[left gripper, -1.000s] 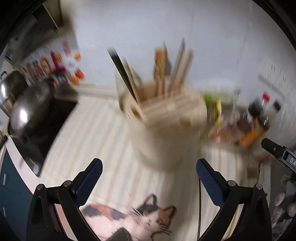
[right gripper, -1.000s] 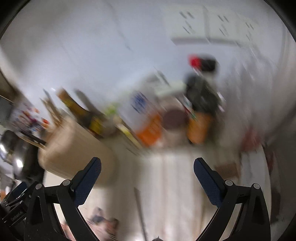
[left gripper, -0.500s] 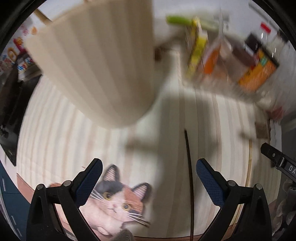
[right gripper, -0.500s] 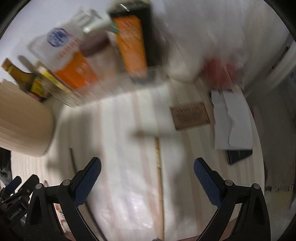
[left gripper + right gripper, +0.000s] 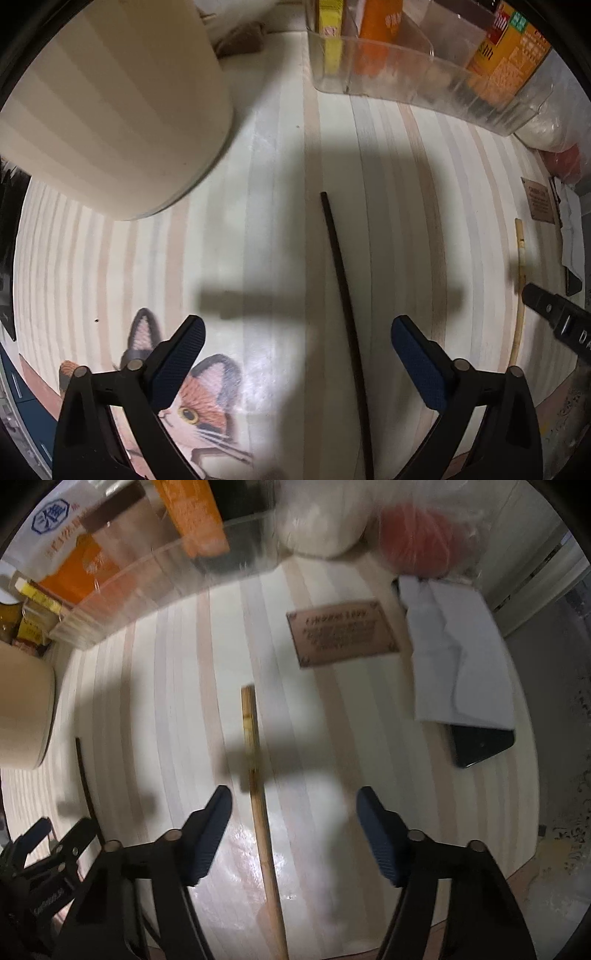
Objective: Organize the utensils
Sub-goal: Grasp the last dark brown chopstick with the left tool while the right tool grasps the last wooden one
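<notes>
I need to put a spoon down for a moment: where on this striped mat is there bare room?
Free: the strip between the black chopstick and the beige holder, and between the wooden chopstick and the brown label. Crowded: the far edge along the clear bin and by the white paper.

The tabletop (image 5: 280, 155) is striped lengthwise in pale cream, white and light tan, and a cat picture (image 5: 199, 398) is printed on it in orange, grey and pink with a yellow eye. The utensil holder (image 5: 110, 107) is coloured beige with faint vertical bands. One chopstick (image 5: 343, 280) is black; the other chopstick (image 5: 258, 794) is light wood, marked with a yellow band near its end. Orange and yellow packets are seen behind a clear plastic organizer (image 5: 424, 74). A brown label (image 5: 341, 633) is edged with a dark border. A white cloth (image 5: 454, 657) is laid over a black phone (image 5: 480, 744). Blue ribbed pads (image 5: 177, 362) are fitted on black gripper arms.
</notes>
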The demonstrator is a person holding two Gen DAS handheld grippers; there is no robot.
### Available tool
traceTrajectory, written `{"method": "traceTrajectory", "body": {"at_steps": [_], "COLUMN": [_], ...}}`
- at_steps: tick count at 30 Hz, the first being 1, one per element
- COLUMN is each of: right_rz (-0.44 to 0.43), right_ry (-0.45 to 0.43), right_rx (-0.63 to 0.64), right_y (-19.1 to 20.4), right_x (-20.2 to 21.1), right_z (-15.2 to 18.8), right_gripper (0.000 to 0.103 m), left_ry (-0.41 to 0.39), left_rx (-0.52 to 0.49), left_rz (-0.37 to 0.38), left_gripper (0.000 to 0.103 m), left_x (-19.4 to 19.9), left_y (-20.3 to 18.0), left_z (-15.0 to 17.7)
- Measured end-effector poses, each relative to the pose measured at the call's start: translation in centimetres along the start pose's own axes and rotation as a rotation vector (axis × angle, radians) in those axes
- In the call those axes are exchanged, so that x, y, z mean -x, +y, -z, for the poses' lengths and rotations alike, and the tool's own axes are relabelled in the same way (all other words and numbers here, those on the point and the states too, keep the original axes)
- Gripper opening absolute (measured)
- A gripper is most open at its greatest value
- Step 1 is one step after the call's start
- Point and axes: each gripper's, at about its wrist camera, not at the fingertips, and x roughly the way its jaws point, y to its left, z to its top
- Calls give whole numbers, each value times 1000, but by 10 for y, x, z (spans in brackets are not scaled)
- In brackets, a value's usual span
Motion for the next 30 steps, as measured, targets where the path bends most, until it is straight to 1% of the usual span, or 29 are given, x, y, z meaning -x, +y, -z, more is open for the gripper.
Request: {"method": "traceTrajectory", "body": {"at_steps": [1, 2, 3, 4, 5, 6, 7, 8, 9, 10, 11, 12, 14, 18, 21, 23, 26, 29, 30], "right_rz": [-7, -3, 7, 19, 27, 31, 35, 38, 36, 33, 28, 24, 8, -39, -70, -89, -99, -80, -74], "right_ry": [6, 12, 2, 0, -5, -13, -16, -20, -23, -26, -27, -27, -25, -12, 5, 26, 55, 65, 67], "right_rx": [6, 17, 34, 42, 47, 48, 47, 44, 42, 43, 48, 54, 65, 87, 108, 129, 164, 203, 206], "right_y": [0, 1, 4, 4, 5, 6, 8, 9, 10, 11, 14, 21, 30, 51, 65, 77, 87, 96, 97], "right_x": [-4, -7, -7, -7, -6, -5, -5, -4, -4, -4, -5, -7, -7, -9, -9, -7, -6, -7, -9], "right_z": [1, 2, 3, 3, 3, 3, 3, 3, 3, 3, 4, 5, 9, 15, 22, 36, 51, 59, 59], "right_gripper": [58, 58, 53, 48, 44, 31, 21, 18, 13, 8, 8, 8, 7, 7, 7, 7, 7, 7, 7], "left_ry": [5, 16, 22, 5, -4, -13, -28, -37, -45, -46, -45, -45, -48, -44, -33, -14, 9, 8, 8], "left_rx": [-1, -3, -4, -4, -14, -29, -46, -57, -68, -78, -86, -89, -93, -100, -103, -94, -79, -66, -60], "left_rz": [7, 16, 21, 35, 36, 32, 37, 38, 40, 43, 46, 48, 60, 51, 46, 48, 52, 62, 67], "left_gripper": [89, 80, 76, 74, 69, 63, 58, 43, 28, 23, 11, 6, 5, 4, 3, 3, 3, 4, 7], "left_x": [-3, -7, -9, -8, -9, -9, -8, -6, -5, -4, -4, -3, -4, -2, -1, 1, 2, 2, 2], "left_y": [-1, -3, -4, -5, -5, -7, -9, -11, -13, -16, -16, -14, -11, 1, 16, 26, 42, 51, 53], "left_z": [-1, -1, -2, -2, -2, -2, -2, -2, -3, -3, -4, -3, -1, 9, 24, 39, 60, 69, 69]}}
